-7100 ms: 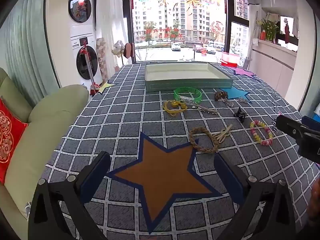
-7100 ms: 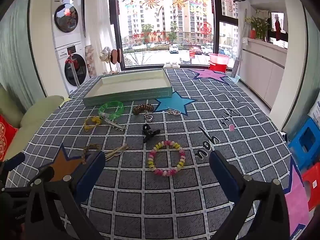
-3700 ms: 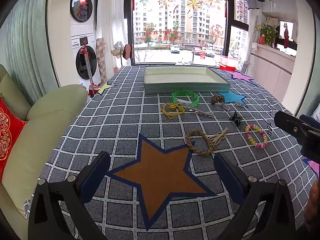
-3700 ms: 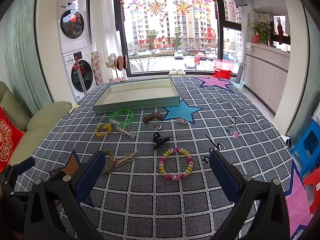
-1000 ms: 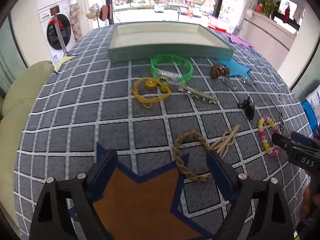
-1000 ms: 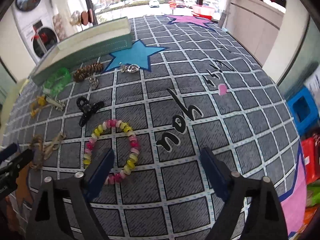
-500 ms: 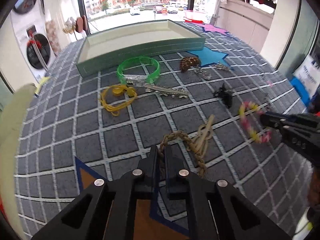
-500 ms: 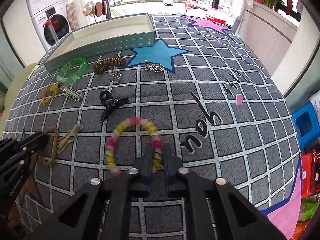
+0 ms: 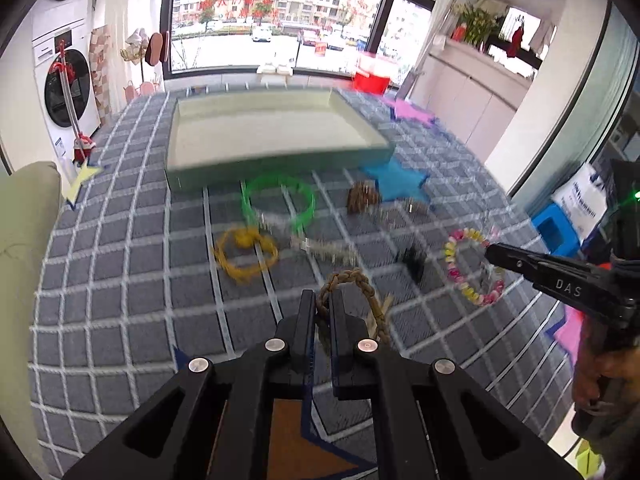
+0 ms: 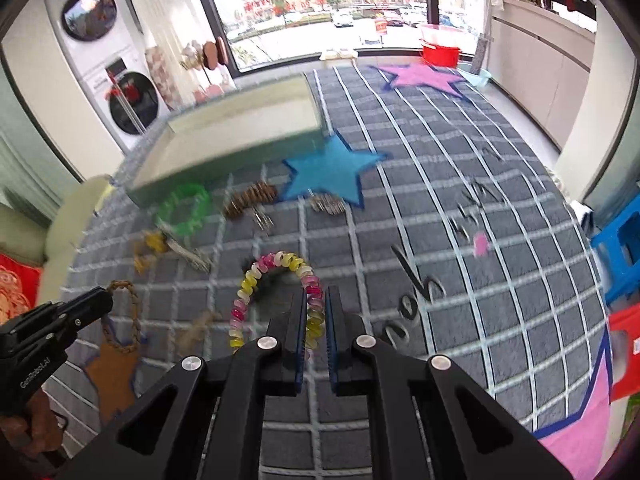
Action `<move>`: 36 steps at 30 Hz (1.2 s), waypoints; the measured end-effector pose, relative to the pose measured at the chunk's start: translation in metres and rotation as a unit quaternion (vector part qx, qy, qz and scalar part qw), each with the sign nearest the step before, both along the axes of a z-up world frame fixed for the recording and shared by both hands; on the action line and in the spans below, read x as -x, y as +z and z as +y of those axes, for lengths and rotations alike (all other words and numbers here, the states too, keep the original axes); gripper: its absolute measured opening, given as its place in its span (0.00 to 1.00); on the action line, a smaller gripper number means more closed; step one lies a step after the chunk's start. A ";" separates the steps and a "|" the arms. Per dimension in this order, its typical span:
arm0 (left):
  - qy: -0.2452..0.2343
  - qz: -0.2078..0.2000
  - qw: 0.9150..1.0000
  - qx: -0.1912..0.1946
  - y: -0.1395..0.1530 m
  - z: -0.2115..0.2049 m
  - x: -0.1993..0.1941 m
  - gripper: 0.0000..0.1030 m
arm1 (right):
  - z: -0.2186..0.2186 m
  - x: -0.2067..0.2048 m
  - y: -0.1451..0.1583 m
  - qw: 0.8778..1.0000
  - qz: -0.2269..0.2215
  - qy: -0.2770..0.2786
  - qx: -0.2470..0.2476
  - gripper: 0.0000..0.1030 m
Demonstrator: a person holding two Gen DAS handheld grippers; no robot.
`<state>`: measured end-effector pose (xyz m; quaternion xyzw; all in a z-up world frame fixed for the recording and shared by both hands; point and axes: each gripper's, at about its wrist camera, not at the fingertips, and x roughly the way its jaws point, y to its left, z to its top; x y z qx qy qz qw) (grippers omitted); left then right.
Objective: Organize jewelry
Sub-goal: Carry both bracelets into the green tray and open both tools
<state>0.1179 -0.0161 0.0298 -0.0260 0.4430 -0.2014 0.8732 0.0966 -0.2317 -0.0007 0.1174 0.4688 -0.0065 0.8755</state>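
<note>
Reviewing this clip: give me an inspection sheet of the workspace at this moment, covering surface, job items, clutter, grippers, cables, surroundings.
Surface: grey checked cloth with star patches.
Job's things: empty tray at the far side; green bangle, yellow band, brown coil, black clip and metal pieces lying loose.
Clutter: nothing seen.
Grippers: left gripper shut on braided bracelet; right gripper shut on beaded bracelet; both bracelets partly lifted.
Cables: nothing seen.
Surroundings: window, stacked washing machines, sofa, blue stool.

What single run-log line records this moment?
left hand-held gripper: shut on braided bracelet | right hand-held gripper: shut on beaded bracelet | tray: empty
</note>
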 end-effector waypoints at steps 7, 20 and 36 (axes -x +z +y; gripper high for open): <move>0.012 -0.016 1.000 0.022 0.041 0.011 -0.047 0.20 | 0.003 -0.051 0.037 0.999 -0.030 0.025 -0.016 0.09; 0.061 -0.052 0.997 -0.007 0.053 0.009 -0.188 0.20 | 0.005 -0.205 0.053 0.997 -0.039 0.040 -0.057 0.09; 0.090 -0.007 0.994 -0.067 -0.045 0.000 -0.308 0.20 | 0.005 -0.321 -0.045 0.998 0.024 0.003 -0.065 0.09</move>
